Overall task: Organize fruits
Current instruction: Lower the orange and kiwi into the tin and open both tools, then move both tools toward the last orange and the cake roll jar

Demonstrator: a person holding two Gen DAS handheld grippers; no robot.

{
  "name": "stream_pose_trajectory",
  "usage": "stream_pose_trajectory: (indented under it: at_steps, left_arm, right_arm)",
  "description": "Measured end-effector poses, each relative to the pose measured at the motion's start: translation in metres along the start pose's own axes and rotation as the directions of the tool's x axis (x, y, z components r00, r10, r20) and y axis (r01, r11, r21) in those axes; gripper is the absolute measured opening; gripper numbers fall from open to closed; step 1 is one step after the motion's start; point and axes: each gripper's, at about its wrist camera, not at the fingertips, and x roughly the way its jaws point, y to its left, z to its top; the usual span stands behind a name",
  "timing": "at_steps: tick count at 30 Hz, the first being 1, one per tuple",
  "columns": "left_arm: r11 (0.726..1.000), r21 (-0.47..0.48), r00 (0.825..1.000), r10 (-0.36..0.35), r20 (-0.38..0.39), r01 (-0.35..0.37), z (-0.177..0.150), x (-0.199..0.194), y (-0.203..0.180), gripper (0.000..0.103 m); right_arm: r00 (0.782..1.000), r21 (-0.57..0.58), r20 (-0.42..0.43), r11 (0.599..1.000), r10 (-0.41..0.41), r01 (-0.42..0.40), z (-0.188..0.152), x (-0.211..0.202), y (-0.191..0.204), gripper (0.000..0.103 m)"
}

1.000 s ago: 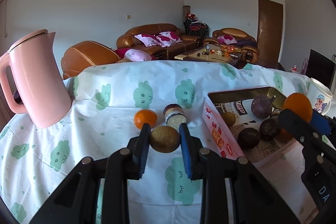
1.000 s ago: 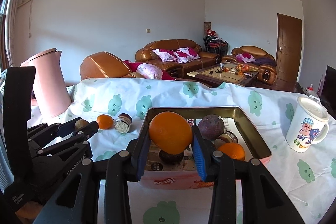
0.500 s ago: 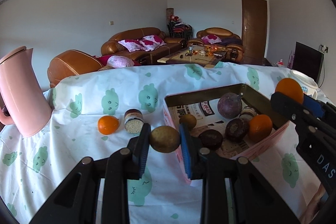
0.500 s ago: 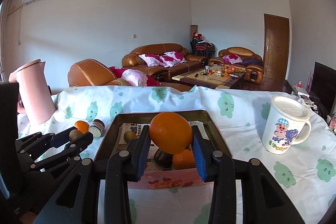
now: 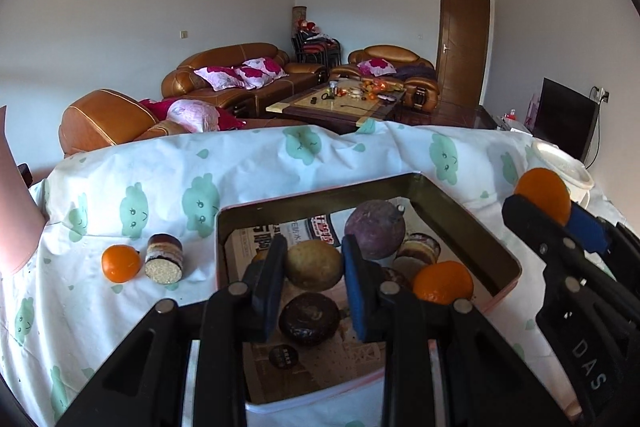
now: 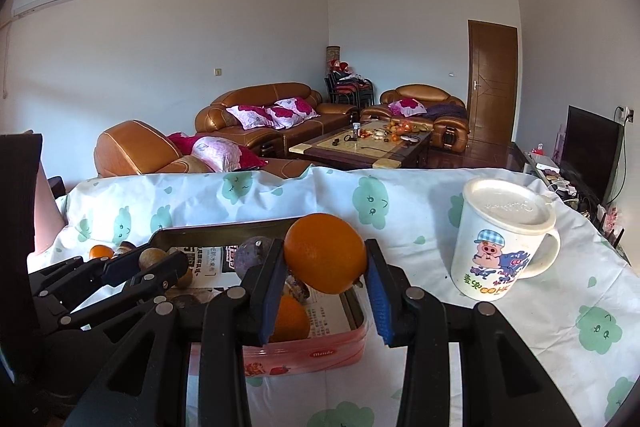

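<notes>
Since a second ago you've carried the left gripper (image 5: 313,267), clamped on the brown kiwi (image 5: 314,264), over the tin (image 5: 506,251); the small orange (image 5: 121,263) sits at nine o'clock. Your right gripper (image 6: 325,277) pinches the big orange (image 6: 325,253) above the tin's three-o'clock edge. Both fruits look firm but round and slippery, so I'd grip across the widest middle.

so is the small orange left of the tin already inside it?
No: in the left wrist view the small orange sits on the tablecloth beside a cut roll, outside the tin.

Both tongs, left (image 5: 314,269) and right (image 6: 326,267), clamped, side by side.
</notes>
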Motion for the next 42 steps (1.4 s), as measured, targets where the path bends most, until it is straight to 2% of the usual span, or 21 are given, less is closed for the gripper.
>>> stream_pose_trajectory:
  at_steps: [6, 12, 22, 24, 25, 26, 27, 28, 29, 31, 32, 34, 37, 42]
  left_arm:
    - [1.000, -0.023, 0.999, 0.013, -0.039, -0.014, -0.001, 0.015, 0.010, 0.030]
    - [0.999, -0.045, 0.997, -0.006, -0.075, 0.003, -0.004, 0.023, 0.016, 0.030]
    - [0.999, -0.044, 0.998, 0.002, -0.060, -0.005, -0.004, 0.018, 0.017, 0.031]
    - [0.999, -0.051, 0.998, -0.002, -0.056, -0.001, -0.003, 0.016, 0.019, 0.039]
    - [0.998, -0.062, 0.999, 0.005, -0.054, -0.008, -0.003, 0.014, 0.021, 0.055]
    - [0.997, -0.078, 0.999, 0.016, -0.046, -0.020, -0.003, 0.012, 0.023, 0.074]
    - [0.995, -0.095, 0.999, 0.031, -0.030, -0.034, -0.002, 0.007, 0.026, 0.084]
    - [0.993, -0.109, 0.999, 0.047, -0.009, -0.048, -0.002, 0.003, 0.029, 0.098]
    - [0.992, -0.118, 0.998, 0.057, 0.016, -0.055, -0.001, -0.003, 0.031, 0.103]
    - [0.993, -0.116, 0.998, 0.038, 0.051, -0.032, 0.001, -0.011, 0.032, 0.103]
    - [0.993, -0.111, 0.998, 0.031, 0.055, -0.025, 0.003, -0.013, 0.032, 0.103]
    - [0.994, -0.105, 0.997, 0.041, 0.062, -0.035, 0.003, -0.016, 0.031, 0.103]
    - [0.995, -0.085, 0.996, 0.066, 0.058, -0.061, 0.001, -0.015, 0.031, 0.103]
    - [0.992, -0.052, 0.990, 0.122, 0.066, -0.119, -0.002, -0.017, 0.038, 0.103]
  right_arm:
    - [0.998, -0.039, -0.055, 0.999, 0.008, -0.010, -0.001, 0.025, 0.010, 0.041]
    - [0.989, -0.057, -0.129, 0.995, 0.068, -0.076, -0.005, 0.041, 0.019, 0.041]
    - [0.958, 0.013, -0.151, 0.970, 0.244, -0.245, -0.006, 0.046, 0.014, 0.042]
    - [0.945, 0.054, -0.158, 0.958, 0.286, -0.281, -0.006, 0.047, 0.010, 0.042]
    - [0.939, 0.078, -0.160, 0.952, 0.304, -0.295, -0.006, 0.048, 0.008, 0.042]
    - [0.936, 0.103, -0.152, 0.947, 0.319, -0.306, -0.006, 0.047, 0.004, 0.042]
    - [0.934, 0.128, -0.136, 0.940, 0.332, -0.315, -0.005, 0.045, 0.000, 0.042]
    - [0.933, 0.153, -0.114, 0.934, 0.341, -0.323, -0.004, 0.042, -0.005, 0.044]
    - [0.935, 0.177, -0.088, 0.929, 0.343, -0.325, -0.003, 0.039, -0.010, 0.047]
    - [0.949, 0.214, -0.032, 0.930, 0.312, -0.299, -0.001, 0.031, -0.020, 0.074]
    - [0.958, 0.227, -0.004, 0.933, 0.287, -0.278, -0.001, 0.026, -0.023, 0.078]
    - [0.968, 0.242, 0.024, 0.938, 0.248, -0.247, -0.002, 0.020, -0.028, 0.078]
    - [0.977, 0.258, 0.012, 0.943, 0.214, -0.210, -0.004, 0.021, -0.030, 0.078]
    - [0.979, 0.259, -0.008, 0.946, 0.202, -0.193, -0.006, 0.024, -0.027, 0.078]
